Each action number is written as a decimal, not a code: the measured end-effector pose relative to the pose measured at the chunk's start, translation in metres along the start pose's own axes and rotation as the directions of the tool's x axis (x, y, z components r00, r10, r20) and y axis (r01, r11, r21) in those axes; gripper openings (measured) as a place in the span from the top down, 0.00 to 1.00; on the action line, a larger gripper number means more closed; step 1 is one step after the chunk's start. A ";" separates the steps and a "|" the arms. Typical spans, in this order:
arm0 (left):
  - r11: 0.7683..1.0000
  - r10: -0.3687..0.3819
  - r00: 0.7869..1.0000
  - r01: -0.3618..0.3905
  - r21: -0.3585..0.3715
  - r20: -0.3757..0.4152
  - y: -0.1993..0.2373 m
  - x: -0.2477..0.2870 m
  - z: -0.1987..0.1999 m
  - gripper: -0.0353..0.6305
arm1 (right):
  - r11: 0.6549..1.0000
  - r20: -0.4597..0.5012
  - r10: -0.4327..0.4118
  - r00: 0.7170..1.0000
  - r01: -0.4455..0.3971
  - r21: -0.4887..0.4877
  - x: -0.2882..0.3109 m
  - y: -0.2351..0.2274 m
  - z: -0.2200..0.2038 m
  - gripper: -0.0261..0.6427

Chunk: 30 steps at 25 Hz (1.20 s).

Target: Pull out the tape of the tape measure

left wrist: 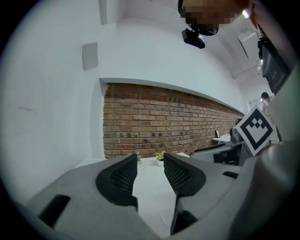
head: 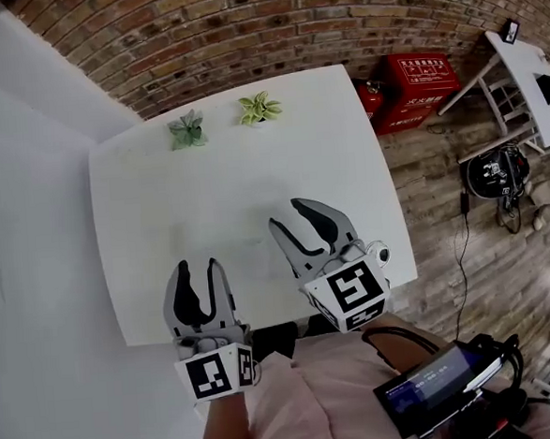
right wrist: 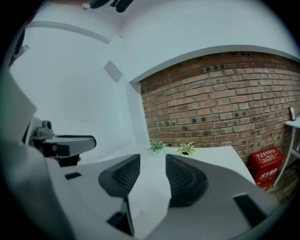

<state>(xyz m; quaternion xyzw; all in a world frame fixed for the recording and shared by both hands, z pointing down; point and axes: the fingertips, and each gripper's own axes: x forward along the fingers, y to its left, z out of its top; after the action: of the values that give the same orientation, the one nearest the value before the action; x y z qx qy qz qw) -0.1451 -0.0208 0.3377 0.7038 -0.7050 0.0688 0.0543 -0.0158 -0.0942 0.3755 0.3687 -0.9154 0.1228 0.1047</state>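
No tape measure shows in any view. My left gripper [head: 197, 270] hovers over the near edge of the white table [head: 161, 203], jaws apart with only table between them. My right gripper [head: 302, 218] is held a little further in and to the right, also open and empty. In the left gripper view, the left gripper [left wrist: 150, 168] points across the tabletop [left wrist: 147, 187] toward the brick wall. Bare tabletop [right wrist: 152, 176] lies beyond the gap of the right gripper [right wrist: 153, 169] in the right gripper view.
Two small potted plants [head: 187, 130] [head: 260, 108] stand at the table's far edge by the brick wall [head: 271, 26]. A red box [head: 420, 84] and a white bench [head: 533, 83] sit on the floor to the right. A white wall [head: 22, 231] runs along the left.
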 end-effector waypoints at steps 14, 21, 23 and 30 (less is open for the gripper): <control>0.988 -0.146 0.977 0.136 -0.073 -0.158 0.024 -0.004 -0.086 0.67 | 0.987 -0.217 -0.086 0.972 0.113 0.113 0.011 0.056 -0.112 0.64; 0.982 -0.182 0.959 0.165 -0.090 -0.219 0.038 -0.016 -0.128 0.67 | 0.978 -0.317 -0.105 0.943 0.155 0.137 0.015 0.083 -0.171 0.63; 0.982 -0.185 0.958 0.169 -0.088 -0.218 0.044 -0.019 -0.130 0.67 | 0.978 -0.339 -0.129 0.932 0.176 0.111 0.018 0.087 -0.177 0.62; 0.979 -0.196 0.958 0.181 -0.090 -0.209 0.051 -0.024 -0.127 0.67 | 0.973 -0.452 -0.212 0.867 0.229 -0.015 0.022 0.081 -0.192 0.75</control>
<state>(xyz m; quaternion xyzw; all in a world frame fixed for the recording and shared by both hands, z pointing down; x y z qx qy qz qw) -0.1990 0.0246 0.4579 0.7537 -0.6265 0.1150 0.1620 -0.0689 0.0058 0.5518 0.4342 -0.8155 0.2099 0.3201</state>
